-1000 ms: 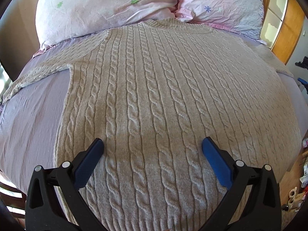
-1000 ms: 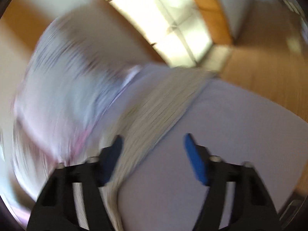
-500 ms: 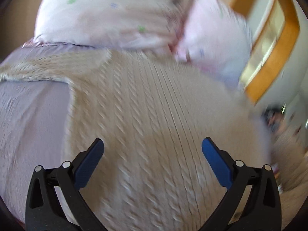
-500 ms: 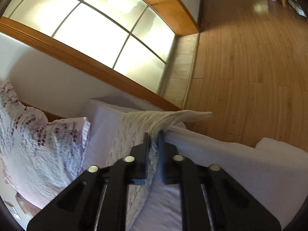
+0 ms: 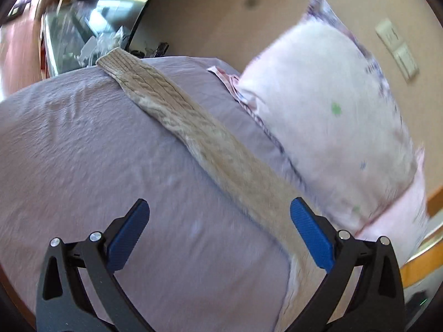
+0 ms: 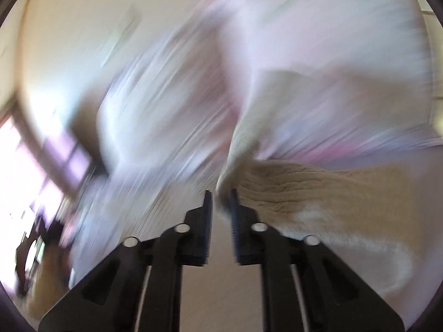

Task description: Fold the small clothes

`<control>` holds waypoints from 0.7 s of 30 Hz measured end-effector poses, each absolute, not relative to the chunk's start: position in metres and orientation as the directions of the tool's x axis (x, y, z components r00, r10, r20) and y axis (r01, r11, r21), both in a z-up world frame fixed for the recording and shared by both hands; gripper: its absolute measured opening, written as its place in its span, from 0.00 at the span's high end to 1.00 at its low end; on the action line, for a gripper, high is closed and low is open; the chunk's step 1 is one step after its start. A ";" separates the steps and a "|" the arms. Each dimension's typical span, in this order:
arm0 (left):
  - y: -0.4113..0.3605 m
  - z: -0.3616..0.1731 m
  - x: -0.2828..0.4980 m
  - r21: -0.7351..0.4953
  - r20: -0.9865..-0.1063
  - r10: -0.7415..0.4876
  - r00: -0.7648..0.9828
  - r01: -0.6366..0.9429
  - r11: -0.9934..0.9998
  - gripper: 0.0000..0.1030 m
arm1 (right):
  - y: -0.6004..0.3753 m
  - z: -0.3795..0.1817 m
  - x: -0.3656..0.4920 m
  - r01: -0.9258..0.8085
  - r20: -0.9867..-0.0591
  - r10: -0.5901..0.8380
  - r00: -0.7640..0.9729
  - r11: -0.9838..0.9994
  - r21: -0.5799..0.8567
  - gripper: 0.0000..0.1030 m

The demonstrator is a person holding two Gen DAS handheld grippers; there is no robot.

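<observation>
One sweater sleeve is pinched at its end by the closed right gripper. Ahead of the wide-open left gripper, the other sleeve lies flat on the bed. Sleeves are probably being folded in; next, that sleeve should be grabbed.

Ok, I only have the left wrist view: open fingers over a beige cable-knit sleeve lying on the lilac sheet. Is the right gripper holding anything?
Observer: Yes. The right gripper is closed on a fold of the beige cable-knit sweater.
Operator: Where does the fabric run from there?
Observer: It spreads out to the right of the fingers. The view is motion-blurred, so I cannot tell which part of the garment is pinched.
Operator: Anything behind it?
Observer: A pale pink pillow, heavily blurred, fills the upper part of that view.
</observation>
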State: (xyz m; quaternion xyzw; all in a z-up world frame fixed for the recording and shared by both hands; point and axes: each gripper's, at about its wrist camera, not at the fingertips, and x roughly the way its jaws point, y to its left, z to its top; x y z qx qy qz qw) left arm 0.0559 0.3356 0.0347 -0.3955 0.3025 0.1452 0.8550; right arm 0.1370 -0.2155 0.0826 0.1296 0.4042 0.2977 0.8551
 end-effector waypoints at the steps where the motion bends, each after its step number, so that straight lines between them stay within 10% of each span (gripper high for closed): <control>1: 0.340 0.035 0.057 -0.592 -0.629 0.013 0.777 -0.490 0.640 0.02 | -0.202 0.077 0.129 -0.424 -0.623 0.625 0.471 0.779 0.462 0.58; 5: 0.370 0.028 0.068 -0.591 -0.640 0.037 0.768 -0.522 0.615 0.10 | -0.219 0.084 0.109 -0.389 -0.587 0.586 0.559 0.811 0.438 0.28; 15: 0.443 0.003 0.088 -0.733 -0.608 -0.013 0.794 -0.554 0.395 0.38 | -0.316 0.084 0.088 -0.144 -0.587 0.451 0.672 0.857 0.494 0.20; 21: 0.461 -0.005 0.105 -0.709 -0.655 -0.018 0.755 -0.606 0.362 0.92 | -0.339 0.069 0.077 -0.085 -0.586 0.438 0.682 0.843 0.531 0.19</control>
